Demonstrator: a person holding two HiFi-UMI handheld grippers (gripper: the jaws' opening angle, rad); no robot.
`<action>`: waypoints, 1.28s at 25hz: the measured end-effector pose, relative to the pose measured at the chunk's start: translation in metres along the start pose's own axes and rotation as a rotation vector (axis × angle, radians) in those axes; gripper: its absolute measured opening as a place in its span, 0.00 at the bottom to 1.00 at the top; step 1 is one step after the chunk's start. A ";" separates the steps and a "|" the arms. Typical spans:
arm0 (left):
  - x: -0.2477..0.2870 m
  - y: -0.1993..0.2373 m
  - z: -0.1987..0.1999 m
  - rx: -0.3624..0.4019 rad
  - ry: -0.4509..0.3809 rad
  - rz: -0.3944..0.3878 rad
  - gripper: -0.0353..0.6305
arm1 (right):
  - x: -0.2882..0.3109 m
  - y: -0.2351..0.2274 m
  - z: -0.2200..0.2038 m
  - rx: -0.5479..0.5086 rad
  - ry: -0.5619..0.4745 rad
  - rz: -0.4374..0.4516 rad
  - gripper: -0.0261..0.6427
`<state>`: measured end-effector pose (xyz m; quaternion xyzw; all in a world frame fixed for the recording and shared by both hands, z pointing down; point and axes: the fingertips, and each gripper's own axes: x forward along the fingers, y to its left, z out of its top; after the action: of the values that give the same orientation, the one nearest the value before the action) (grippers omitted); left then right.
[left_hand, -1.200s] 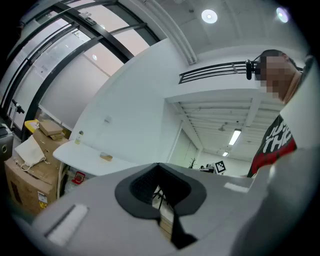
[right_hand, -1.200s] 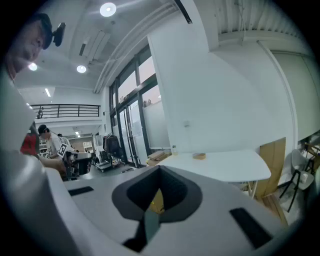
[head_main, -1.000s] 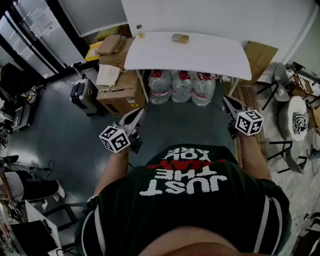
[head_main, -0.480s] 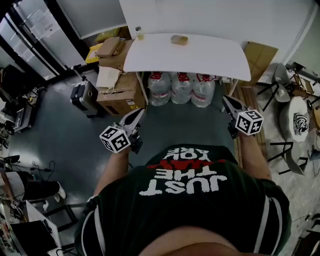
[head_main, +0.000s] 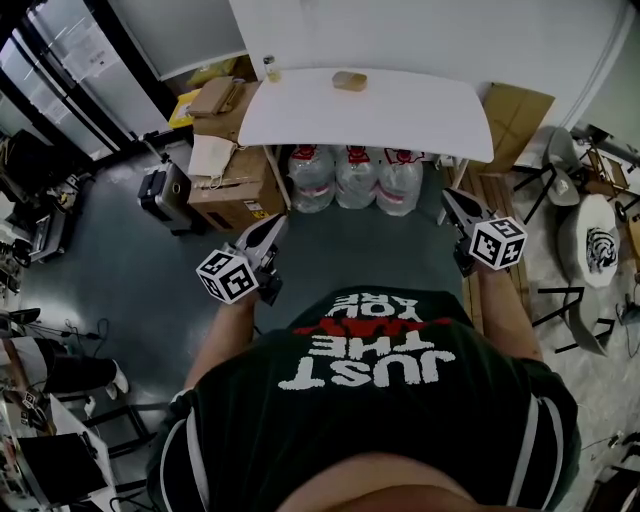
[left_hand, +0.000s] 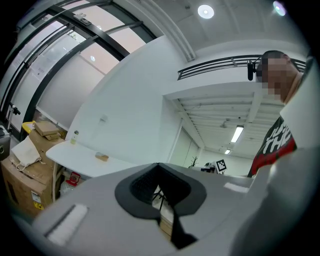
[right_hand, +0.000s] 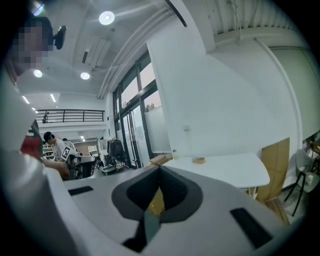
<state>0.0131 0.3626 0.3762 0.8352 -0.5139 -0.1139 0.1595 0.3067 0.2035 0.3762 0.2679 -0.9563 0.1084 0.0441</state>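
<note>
Marker-cubed left gripper (head_main: 274, 223) and right gripper (head_main: 446, 196), both clenched empty, pointed at the white rectangular table (head_main: 400, 105), too far off to grasp.

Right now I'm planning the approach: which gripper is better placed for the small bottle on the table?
Likely left: the bottle stands on the table, at its far left corner, nearer the left gripper; the right gripper is farther across. Both shut, empty.

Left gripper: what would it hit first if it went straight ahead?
Nothing close: just floor ahead of the left gripper. Farther on it probably meets the white table, but depth is unclear.
</note>
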 end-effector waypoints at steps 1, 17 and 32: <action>0.006 -0.005 -0.003 -0.003 0.002 0.000 0.06 | -0.006 -0.006 0.000 0.004 -0.002 0.002 0.05; 0.111 0.041 -0.034 -0.095 0.063 -0.032 0.06 | 0.015 -0.116 -0.035 0.107 0.049 -0.061 0.05; 0.259 0.337 0.087 -0.056 0.119 -0.212 0.06 | 0.307 -0.181 0.041 0.105 0.001 -0.163 0.05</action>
<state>-0.1787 -0.0237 0.4185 0.8854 -0.4088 -0.0947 0.1999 0.1378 -0.1110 0.4134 0.3468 -0.9243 0.1544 0.0391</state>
